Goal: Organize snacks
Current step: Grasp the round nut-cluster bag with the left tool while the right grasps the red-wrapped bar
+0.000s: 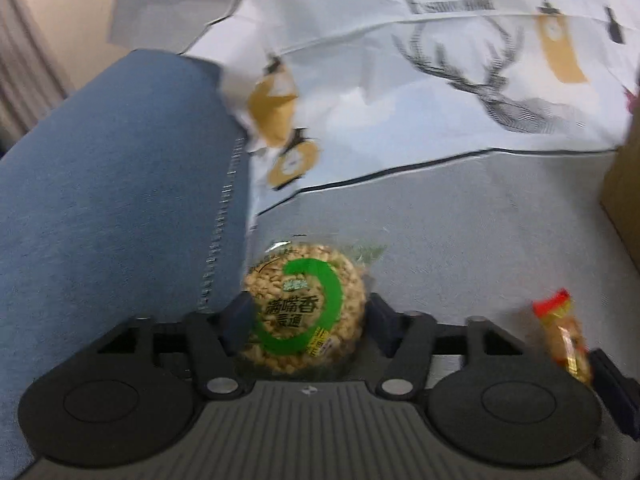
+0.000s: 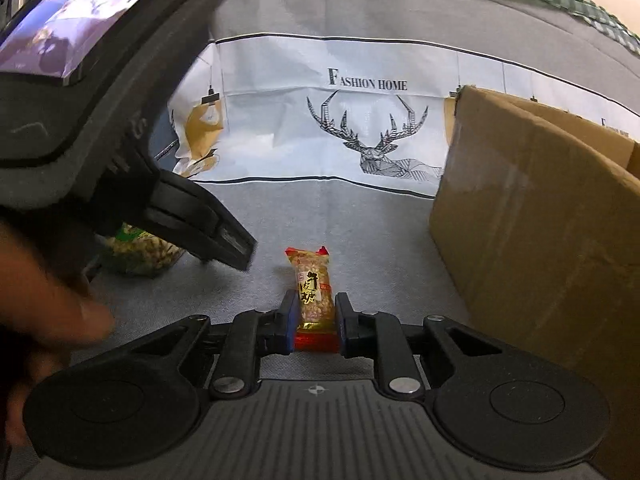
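- Grey cloth (image 2: 360, 216) carries both snacks; neither is in the cardboard box (image 2: 540, 216) yet.
- My right gripper (image 2: 313, 316) is clamped on the red-ended candy packet (image 2: 313, 292).
- My left gripper (image 1: 308, 312) stands parted around the round puffed-grain cake (image 1: 306, 308), ungripped.
- Remaining, in my judgement: lifting and boxing both.

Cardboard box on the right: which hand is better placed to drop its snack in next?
Right, probably. The right gripper is shut on the red-ended candy bar, and the cardboard box stands just beside it. The left gripper only straddles the round rice cracker, jaws open, farther from the box.
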A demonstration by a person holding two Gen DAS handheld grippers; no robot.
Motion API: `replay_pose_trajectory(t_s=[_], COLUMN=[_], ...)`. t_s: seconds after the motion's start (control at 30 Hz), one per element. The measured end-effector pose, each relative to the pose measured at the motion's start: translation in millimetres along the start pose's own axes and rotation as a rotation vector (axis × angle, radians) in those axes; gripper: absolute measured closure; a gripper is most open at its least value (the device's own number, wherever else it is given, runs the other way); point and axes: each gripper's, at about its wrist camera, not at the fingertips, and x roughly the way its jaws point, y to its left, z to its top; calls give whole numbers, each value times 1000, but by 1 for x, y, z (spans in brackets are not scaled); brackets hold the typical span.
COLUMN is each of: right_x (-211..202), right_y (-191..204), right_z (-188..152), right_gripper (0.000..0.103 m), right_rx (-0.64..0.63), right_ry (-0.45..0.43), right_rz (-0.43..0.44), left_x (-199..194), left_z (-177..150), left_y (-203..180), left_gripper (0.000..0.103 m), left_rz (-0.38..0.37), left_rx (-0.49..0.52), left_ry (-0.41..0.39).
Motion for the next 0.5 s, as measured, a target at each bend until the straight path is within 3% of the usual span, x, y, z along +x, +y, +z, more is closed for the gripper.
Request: replay_pose_trajectory(t_s=[0.13, 0.17, 0.27, 0.43, 0.5], right_x=[-4, -9, -27, -67, -82], right_y=[-3, -4, -7, -16, -19], right_z=[7, 8, 15, 15, 12], right_gripper=[83, 83, 83, 83, 83], right_rx=[6, -1, -25, -63, -84], right_ry=[15, 17, 3, 36, 63], right_rz=[43, 56, 98, 181, 216], left_x=[-10, -15, -43, -80, -99], left_z=[0, -1, 0, -15, -23], left_y=[11, 13, 17, 31, 40], left_gripper=[59, 67, 78, 78, 79], left_rz=[-12, -9, 4, -59, -125], left_rx=[-42, -55, -86, -148, -194], left_ry=[-9, -24, -79, -99, -131])
